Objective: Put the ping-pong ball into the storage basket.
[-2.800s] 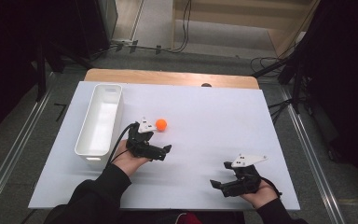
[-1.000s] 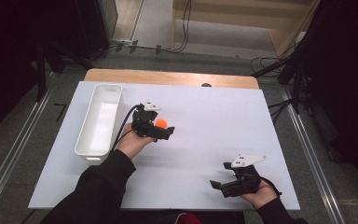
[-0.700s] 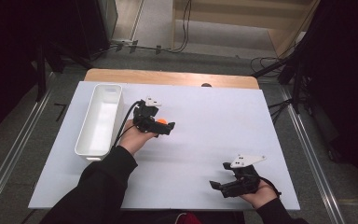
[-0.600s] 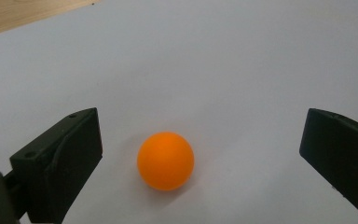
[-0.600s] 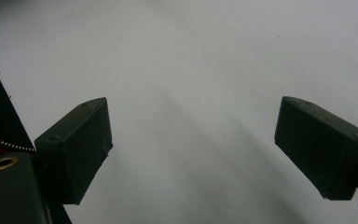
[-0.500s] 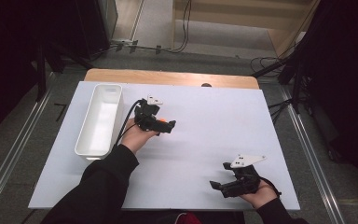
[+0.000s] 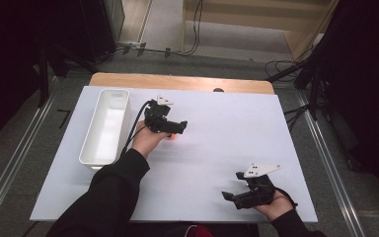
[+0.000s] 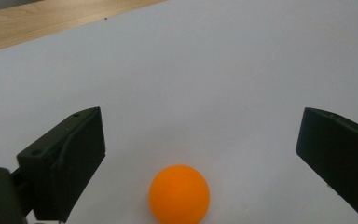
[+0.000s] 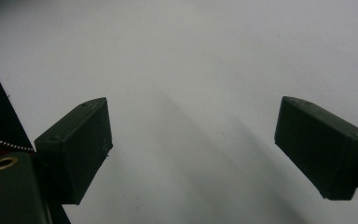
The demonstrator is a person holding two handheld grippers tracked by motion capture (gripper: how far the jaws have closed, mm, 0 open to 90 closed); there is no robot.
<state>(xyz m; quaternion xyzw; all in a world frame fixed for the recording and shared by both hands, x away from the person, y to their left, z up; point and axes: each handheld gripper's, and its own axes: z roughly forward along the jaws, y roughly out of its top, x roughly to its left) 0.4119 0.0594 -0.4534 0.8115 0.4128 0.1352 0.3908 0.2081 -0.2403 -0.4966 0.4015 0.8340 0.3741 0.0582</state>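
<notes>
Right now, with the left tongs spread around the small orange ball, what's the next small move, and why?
Probably ease the left tongs slightly forward, then close them. In the left gripper view the small orange ball sits on the white tabletop between the open jaws but low, near their base, touching neither. Seating it between the pads before shutting should stop it squirting away.

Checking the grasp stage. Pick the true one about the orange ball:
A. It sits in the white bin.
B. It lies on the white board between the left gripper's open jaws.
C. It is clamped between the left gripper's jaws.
B: in the left gripper view, the orange ball rests on the white board with clear gaps to both jaws of the left gripper.
</notes>
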